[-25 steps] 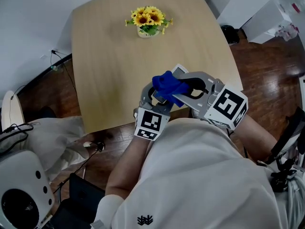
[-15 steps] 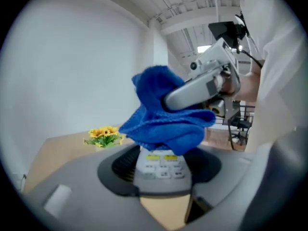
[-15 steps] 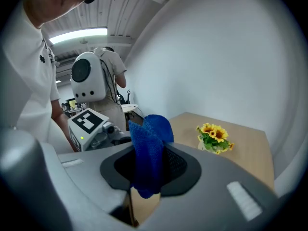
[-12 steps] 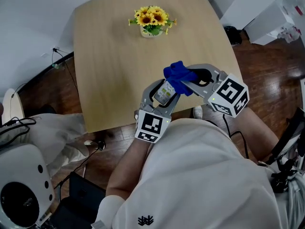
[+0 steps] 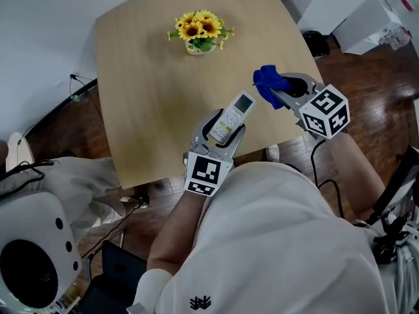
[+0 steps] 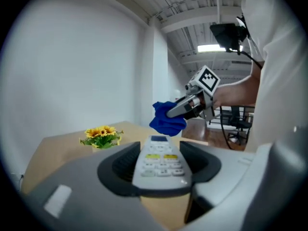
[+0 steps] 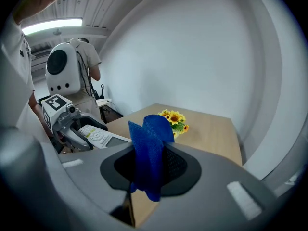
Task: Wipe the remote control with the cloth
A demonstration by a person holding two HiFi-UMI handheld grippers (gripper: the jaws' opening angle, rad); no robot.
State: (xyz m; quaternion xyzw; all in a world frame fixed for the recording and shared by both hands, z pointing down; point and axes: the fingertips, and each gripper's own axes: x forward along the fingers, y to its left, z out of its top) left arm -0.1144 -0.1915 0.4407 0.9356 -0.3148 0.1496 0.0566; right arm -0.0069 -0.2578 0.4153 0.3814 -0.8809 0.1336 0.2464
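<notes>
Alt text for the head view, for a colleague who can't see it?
From above: the left claw holds a white remote control over the near edge of a wooden table; the right claw, apart to its right, grips a blue cloth. Sunflowers stand at the far side.

Over a wooden table's [image 5: 144, 77] near edge, the left gripper [image 5: 224, 127] clasps a remote control [image 5: 234, 110]; the right gripper [image 5: 273, 91], beside it, pinches a blue cloth [image 5: 264, 78].

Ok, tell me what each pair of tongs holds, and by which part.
Left tongs grip the remote control by the sides of its button end, display end sticking out. Right tongs pinch the cloth around its bunched middle.
</notes>
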